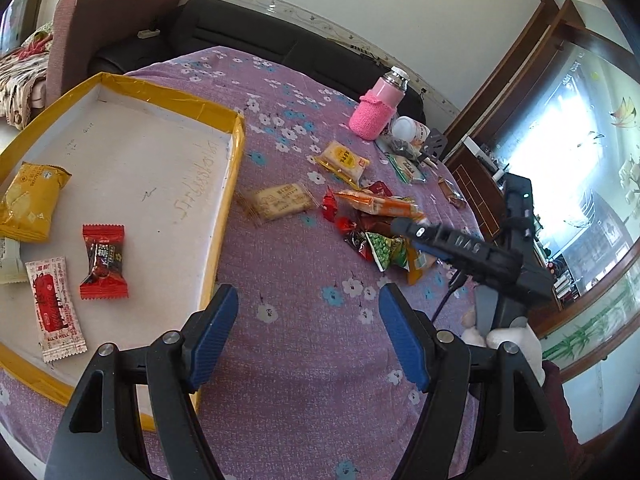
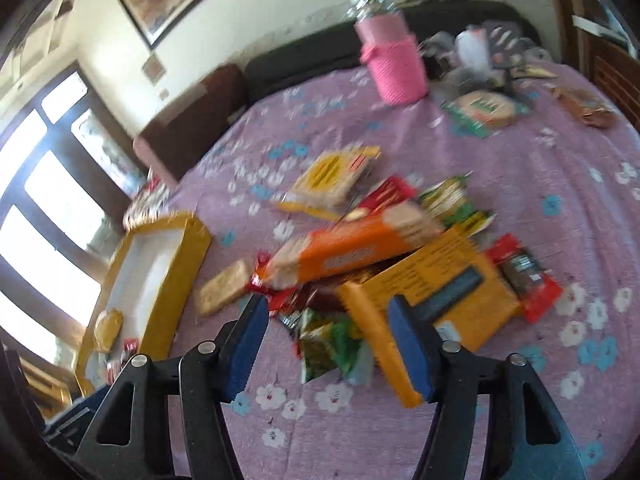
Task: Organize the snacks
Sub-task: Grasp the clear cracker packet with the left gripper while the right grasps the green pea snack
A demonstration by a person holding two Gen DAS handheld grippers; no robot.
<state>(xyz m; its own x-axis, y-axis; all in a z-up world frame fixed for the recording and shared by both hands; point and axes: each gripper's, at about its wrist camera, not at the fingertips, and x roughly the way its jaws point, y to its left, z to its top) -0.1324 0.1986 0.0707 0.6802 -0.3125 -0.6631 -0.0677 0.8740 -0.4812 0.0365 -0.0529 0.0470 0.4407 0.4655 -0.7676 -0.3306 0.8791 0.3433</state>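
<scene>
While both jaws stand apart and empty, the left gripper (image 1: 308,336) hangs beside the tray (image 1: 224,200); the right gripper (image 2: 328,344) hangs over the snack pile (image 2: 360,256).

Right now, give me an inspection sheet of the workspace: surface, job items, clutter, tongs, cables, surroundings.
Surface: purple floral cloth, lying flat.
Job items: yellow-rimmed tray holds a yellow packet, a red candy, a white-and-red sachet and a white packet at the edge. Loose pile of snacks on the cloth right of it, with a cracker pack nearest the tray.
Clutter: pink flask, white bottle, small bags behind.
Tongs: left tongs open, empty; right tongs open over the pile, nothing gripped.
Cables: dark lead under the right tool.
Surroundings: dark sofa, wooden cabinet, bright windows.
</scene>
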